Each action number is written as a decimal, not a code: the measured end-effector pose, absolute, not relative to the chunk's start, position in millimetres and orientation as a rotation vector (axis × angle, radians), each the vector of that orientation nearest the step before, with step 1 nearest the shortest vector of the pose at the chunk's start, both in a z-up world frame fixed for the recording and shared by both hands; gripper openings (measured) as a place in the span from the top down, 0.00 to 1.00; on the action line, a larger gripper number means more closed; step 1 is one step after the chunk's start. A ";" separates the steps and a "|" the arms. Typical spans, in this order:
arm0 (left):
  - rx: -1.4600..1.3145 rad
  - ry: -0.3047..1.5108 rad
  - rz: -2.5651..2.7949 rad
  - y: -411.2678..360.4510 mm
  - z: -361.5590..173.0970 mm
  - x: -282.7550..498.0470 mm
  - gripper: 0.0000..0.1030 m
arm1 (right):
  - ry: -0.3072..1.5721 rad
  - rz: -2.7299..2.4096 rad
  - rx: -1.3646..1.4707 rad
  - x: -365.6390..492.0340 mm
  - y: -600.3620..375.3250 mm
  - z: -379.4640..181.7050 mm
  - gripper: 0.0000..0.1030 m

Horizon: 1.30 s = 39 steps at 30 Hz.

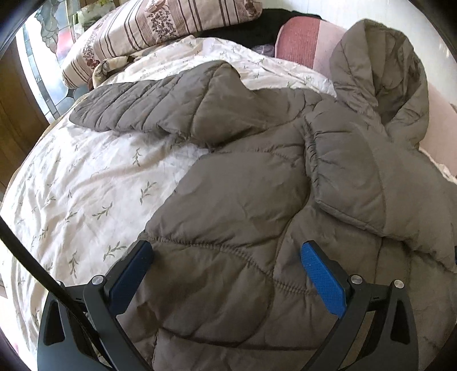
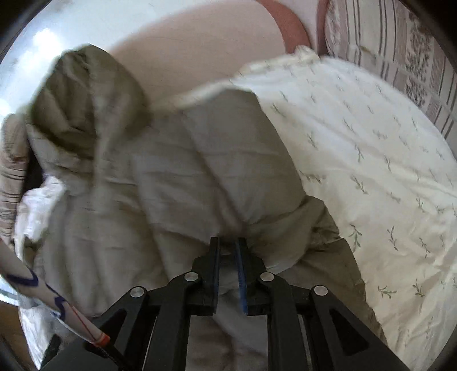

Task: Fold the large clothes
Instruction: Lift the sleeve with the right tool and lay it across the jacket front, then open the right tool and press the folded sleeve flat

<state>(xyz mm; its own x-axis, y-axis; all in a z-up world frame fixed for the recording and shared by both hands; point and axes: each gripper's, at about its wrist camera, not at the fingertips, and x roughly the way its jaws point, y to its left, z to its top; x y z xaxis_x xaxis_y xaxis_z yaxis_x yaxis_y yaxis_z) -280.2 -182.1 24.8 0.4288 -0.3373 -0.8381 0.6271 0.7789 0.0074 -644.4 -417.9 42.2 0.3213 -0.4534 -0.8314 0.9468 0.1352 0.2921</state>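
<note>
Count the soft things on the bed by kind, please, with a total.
Puffer jacket: 1
Leaf-print duvet: 1
Striped floral pillow: 1
Pink pillow: 1
Total: 4

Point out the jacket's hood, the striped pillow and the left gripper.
jacket's hood (image 1: 380, 65): left wrist view, on the hood's outer quilting.
striped pillow (image 1: 160, 22): left wrist view, on its striped face.
left gripper (image 1: 225, 256): left wrist view, midway between its open fingertips, over the jacket.
</note>
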 end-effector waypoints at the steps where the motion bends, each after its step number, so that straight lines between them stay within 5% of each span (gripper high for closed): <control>1: 0.334 0.952 -0.618 -181.4 25.7 -279.8 0.00 | 0.640 -1.101 0.934 -641.9 -411.6 47.0 0.85; 6: 0.323 0.947 -0.622 -181.3 28.4 -281.0 0.00 | 0.596 -0.946 0.925 -611.9 -367.5 52.4 0.71; 17: 0.392 0.917 -0.631 -187.6 23.0 -294.5 0.00 | 0.672 -0.920 0.844 -581.9 -309.6 -9.0 0.69; 22: 0.458 0.873 -0.599 -194.9 15.4 -302.2 0.00 | 0.717 -0.901 0.713 -566.6 -298.1 -10.8 0.39; 39: 0.484 0.767 -0.628 -196.4 23.8 -316.9 0.00 | 0.779 -0.943 0.598 -553.7 -290.2 -12.2 0.35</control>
<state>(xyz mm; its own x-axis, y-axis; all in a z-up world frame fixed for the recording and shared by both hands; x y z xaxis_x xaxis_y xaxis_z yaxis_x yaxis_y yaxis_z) -316.9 -196.4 23.8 0.5561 -0.3407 -0.7581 0.6758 0.7163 0.1738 -553.7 -290.2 -12.2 0.3606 -0.4781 -0.8009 0.8765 0.4673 0.1156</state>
